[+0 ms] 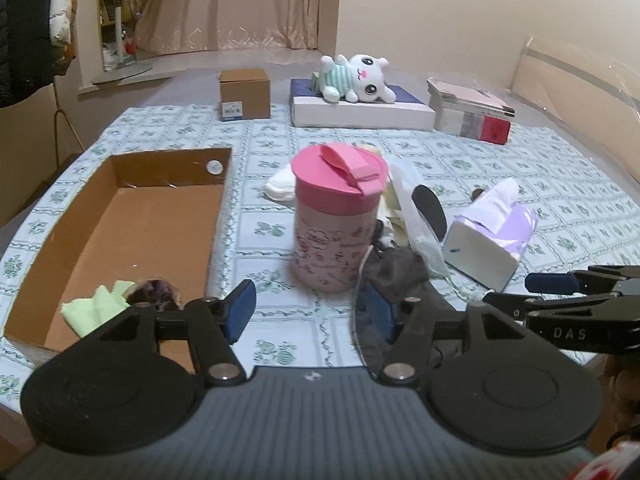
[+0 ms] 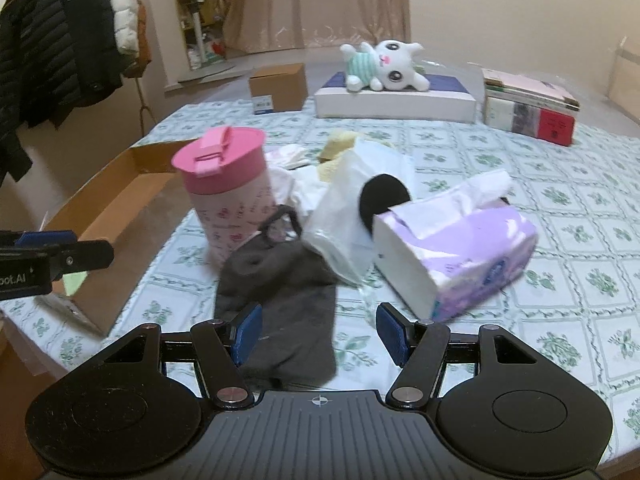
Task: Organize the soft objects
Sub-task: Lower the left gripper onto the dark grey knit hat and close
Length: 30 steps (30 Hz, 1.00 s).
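A dark grey sock (image 2: 280,292) lies flat on the flowered bedspread (image 2: 560,208), its cuff against a pink lidded tumbler (image 2: 228,192). My right gripper (image 2: 320,332) hovers open just above the sock's near end, with the left pad over its edge. In the left wrist view the same sock (image 1: 400,268) sits by the right finger of my left gripper (image 1: 308,312), which is open with nothing between its pads. An open cardboard box (image 1: 132,216) to the left holds a light green cloth (image 1: 96,304) and a dark purple item (image 1: 156,292). White cloths (image 1: 280,188) lie behind the tumbler (image 1: 336,216).
A purple tissue pack (image 2: 452,248) and a white plastic bag (image 2: 348,208) lie right of the sock. At the far side stand a small brown box (image 1: 244,94), a flat white box (image 1: 360,114) bearing a plush toy (image 1: 356,76), and a stack of books (image 1: 472,114). Coats (image 2: 60,48) hang at the left.
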Tool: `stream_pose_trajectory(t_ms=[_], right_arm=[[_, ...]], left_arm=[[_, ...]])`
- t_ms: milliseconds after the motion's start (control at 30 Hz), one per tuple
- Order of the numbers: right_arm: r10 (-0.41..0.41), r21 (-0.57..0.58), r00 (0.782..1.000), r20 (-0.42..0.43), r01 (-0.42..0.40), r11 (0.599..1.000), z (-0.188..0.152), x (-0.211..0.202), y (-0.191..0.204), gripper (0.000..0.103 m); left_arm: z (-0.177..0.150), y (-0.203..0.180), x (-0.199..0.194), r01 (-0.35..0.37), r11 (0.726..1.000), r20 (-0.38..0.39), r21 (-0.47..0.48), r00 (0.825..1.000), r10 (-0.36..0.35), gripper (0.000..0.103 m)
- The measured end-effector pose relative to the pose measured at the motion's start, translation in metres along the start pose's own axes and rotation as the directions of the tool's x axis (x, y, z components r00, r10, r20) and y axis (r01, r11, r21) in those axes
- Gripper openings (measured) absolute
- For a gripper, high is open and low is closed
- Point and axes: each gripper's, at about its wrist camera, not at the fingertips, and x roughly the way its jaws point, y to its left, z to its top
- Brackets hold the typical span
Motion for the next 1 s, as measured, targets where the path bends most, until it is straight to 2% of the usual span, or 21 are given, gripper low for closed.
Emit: stream_pose_trajectory(t_ms=[133, 200, 267, 467, 600, 733, 833, 1000], right_arm=[[-0.013, 0.023, 1.0, 0.012, 0.013, 1.0, -0.005, -0.001, -0.015, 0.064], [-0.021, 0.041, 1.0, 0.021, 0.021, 0.999, -0.008, -0.002, -0.023, 0.073], [-0.032, 0.061, 0.999, 0.028, 0.031, 0.998, -0.012, -0.004, -0.03, 0.076], [-0.057, 0.103, 0.998, 0.033, 0.053, 0.993, -0.018, -0.006, -0.05, 0.077], [-0.066, 0.108, 0.997, 0.033, 0.062, 0.992, -0.022, -0.005, -0.06, 0.077], [-0.07, 0.115, 0.997, 0.031, 0.066, 0.991, -0.024, -0.002, -0.066, 0.077], [-0.071, 0.124, 0.997, 0.027, 0.067, 0.99, -0.025, 0.002, -0.07, 0.077], [-0.066, 0.129, 0.998, 0.012, 0.064, 0.99, -0.026, 0.007, -0.075, 0.077]], left_arm=[[-0.002, -0.006, 0.007, 0.014, 1.0, -0.012, 0.001, 1.0, -0.014, 0.066], [-0.003, -0.009, 0.011, 0.02, 1.0, -0.018, 0.001, 1.0, -0.02, 0.068], [-0.004, -0.013, 0.015, 0.028, 1.0, -0.026, 0.004, 0.999, -0.028, 0.069], [-0.01, -0.026, 0.03, 0.071, 0.997, -0.023, 0.043, 0.997, -0.07, 0.071], [-0.015, -0.037, 0.04, 0.12, 0.989, -0.022, 0.092, 0.993, -0.118, 0.079], [-0.023, -0.052, 0.051, 0.207, 0.963, -0.043, 0.172, 0.978, -0.203, 0.083], [-0.03, -0.067, 0.058, 0.248, 0.931, -0.063, 0.269, 0.969, -0.24, 0.083], [-0.042, -0.089, 0.077, 0.29, 0.88, -0.14, 0.375, 0.957, -0.256, 0.081]])
